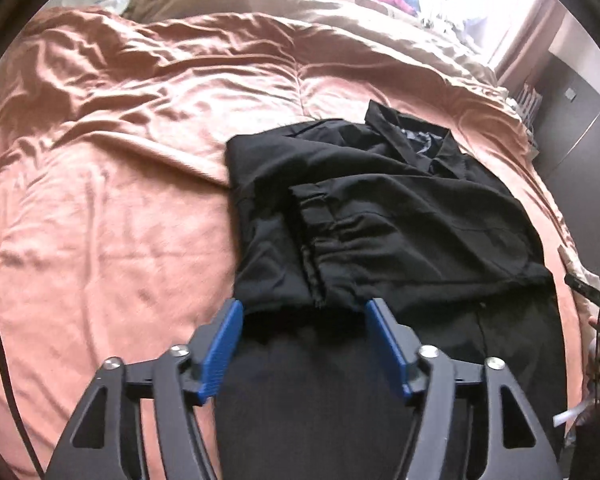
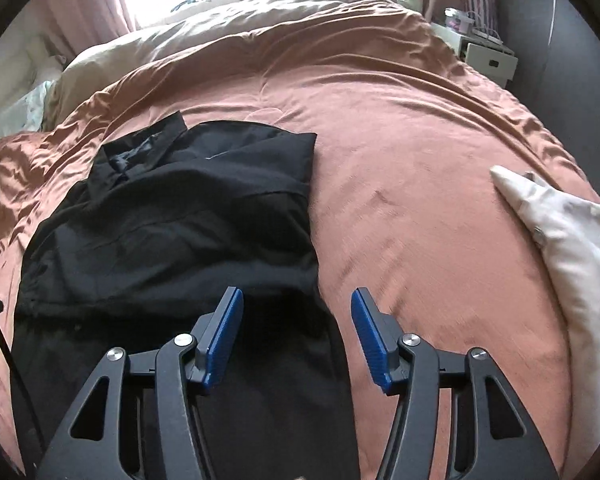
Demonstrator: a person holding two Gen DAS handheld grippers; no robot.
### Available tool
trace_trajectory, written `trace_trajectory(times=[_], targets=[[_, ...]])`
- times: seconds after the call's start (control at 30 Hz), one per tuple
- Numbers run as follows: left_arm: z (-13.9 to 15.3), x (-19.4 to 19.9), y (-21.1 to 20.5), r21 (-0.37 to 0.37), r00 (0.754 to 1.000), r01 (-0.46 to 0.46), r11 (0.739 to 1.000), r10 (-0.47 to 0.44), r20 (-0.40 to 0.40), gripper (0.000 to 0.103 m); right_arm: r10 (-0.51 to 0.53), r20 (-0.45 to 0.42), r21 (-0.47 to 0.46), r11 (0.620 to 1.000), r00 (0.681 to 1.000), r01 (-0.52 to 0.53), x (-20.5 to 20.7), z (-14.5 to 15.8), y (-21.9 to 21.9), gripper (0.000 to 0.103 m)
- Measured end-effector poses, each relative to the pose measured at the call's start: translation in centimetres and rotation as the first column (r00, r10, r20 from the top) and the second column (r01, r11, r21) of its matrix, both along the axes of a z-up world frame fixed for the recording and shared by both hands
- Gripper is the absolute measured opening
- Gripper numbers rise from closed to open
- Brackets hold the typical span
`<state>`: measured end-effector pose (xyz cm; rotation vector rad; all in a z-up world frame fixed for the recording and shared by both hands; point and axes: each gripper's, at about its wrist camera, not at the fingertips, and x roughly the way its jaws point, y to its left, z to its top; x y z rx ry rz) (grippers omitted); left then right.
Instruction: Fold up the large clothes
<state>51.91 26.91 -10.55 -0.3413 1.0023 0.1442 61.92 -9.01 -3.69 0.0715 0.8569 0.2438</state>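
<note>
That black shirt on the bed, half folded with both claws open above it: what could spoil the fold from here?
The black shirt lies on a wrinkled orange bedspread, so a tug could drag both. Its folded-in sleeve sits loose and may flop open. The left gripper and right gripper hold nothing, and might pinch bedspread along with cloth.

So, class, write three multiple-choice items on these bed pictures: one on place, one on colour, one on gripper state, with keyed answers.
1. Where does the black shirt lie?
A on the bedspread
B on a chair
C on the floor

2. What colour are the gripper pads?
A red
B blue
C green

3. How is the left gripper?
A shut on a sleeve
B open, gripping nothing
C out of view

Answers: A, orange cover surrounds the shirt; B, both pads show blue; B, the pads stand apart with a gap.
</note>
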Motion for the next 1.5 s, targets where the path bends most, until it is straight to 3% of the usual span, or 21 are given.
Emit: trace_trajectory(times=[0.2,0.3,0.33,0.67,1.07,1.33,1.47,1.5], targets=[[1.4,-4.6,-1.3,-0.011,1.0,-0.003,1.0,0.003,0.03,0.076,0.007,0.028,0.009,1.0,1.0,-0.007,-5.2,1.4,-1.8,0.06],[1.9,-7.2,-2.7,-0.008,0.999,0.011,1.0,-0.01,0.047,0.086,0.011,0.056,0.019,1.0,0.998,-0.012,-8.3,1.8,-2.4,0.081],[2.0,-7.9,-3.0,-0.007,0.999,0.016,1.0,-0.015,0.049,0.087,0.005,0.065,0.015,1.0,0.998,-0.006,-9.2,1.9,-2.7,0.083],[2.3,-15.4,-5.7,-0.013,0.997,0.026,1.0,-0.025,0.067,0.087,-0.044,0.117,0.022,0.999,0.992,0.042,-18.5,1.8,-5.9,0.083],[-1.6,-23.0,-8.0,-0.077,0.999,0.015,0.997,-0.011,0.041,0.087,-0.062,0.103,0.042,0.997,0.993,0.058,-26.7,0.0,-10.0,0.087],[-3.2,-26.2,-8.1,-0.117,0.999,-0.015,0.993,0.019,0.027,0.087,0.0,0.0,0.23,0.973,1.0,0.0,-28.1,-3.8,-14.1,0.087],[-4.2,-27.5,-7.7,-0.169,0.999,-0.035,0.985,0.038,0.016,0.072,0.034,-0.026,0.292,0.956,0.999,-0.025,-28.2,-5.4,-15.7,0.085],[-4.4,-27.8,-7.6,-0.185,0.999,-0.035,0.982,0.038,0.011,0.067,0.041,-0.035,0.302,0.953,0.999,-0.029,-28.1,-5.7,-15.9,0.077]])
